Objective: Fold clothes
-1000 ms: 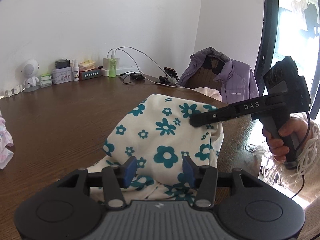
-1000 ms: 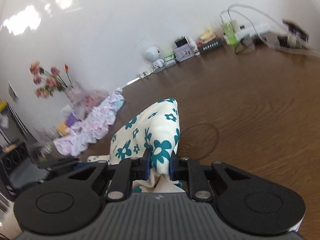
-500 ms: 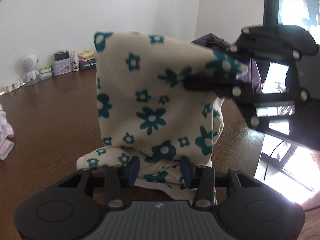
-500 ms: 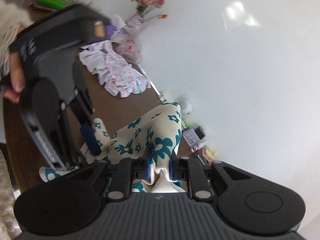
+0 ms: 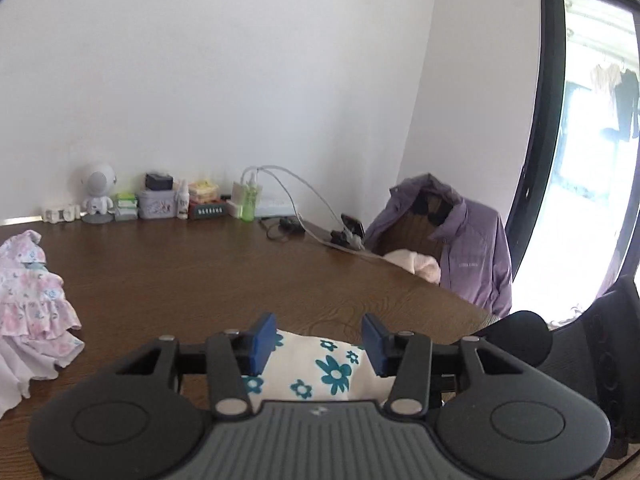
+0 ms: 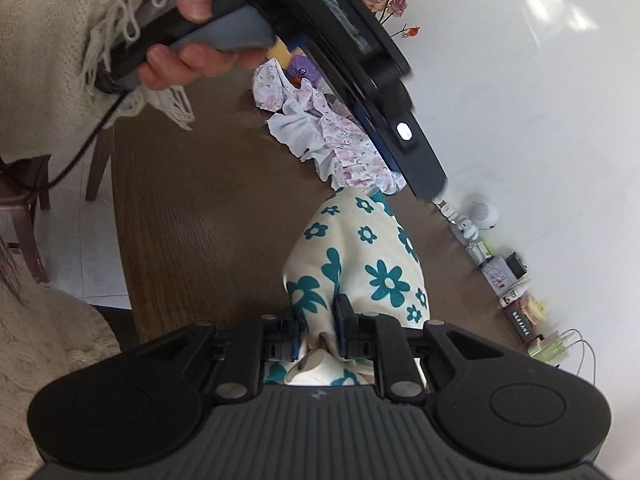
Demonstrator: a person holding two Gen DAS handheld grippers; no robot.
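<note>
A cream cloth with teal flowers (image 6: 372,264) is pinched at a bunched fold by my right gripper (image 6: 318,332), which is shut on it; the rest drapes forward over the brown table (image 6: 192,220). In the left wrist view the same cloth (image 5: 320,372) lies low between and under my left gripper (image 5: 319,344), whose blue pads (image 5: 264,342) stand apart and do not press it. A hand (image 6: 188,52) in a knit sleeve holds the left gripper (image 6: 430,186) above the cloth's far end, seen side-on. The right tool's black housing (image 5: 596,344) fills the right edge.
A pile of pink floral garments (image 5: 28,300) (image 6: 320,132) lies on the table's left side. A white robot figure (image 5: 98,192), boxes, a green bottle (image 5: 249,200) and cables line the wall. A purple jacket (image 5: 468,248) hangs on a chair by the window.
The right gripper rolled over and swung across with the cloth still pinched. The cloth hung up in front of the left gripper, and now sits low under its fingers as the left gripper rose.
</note>
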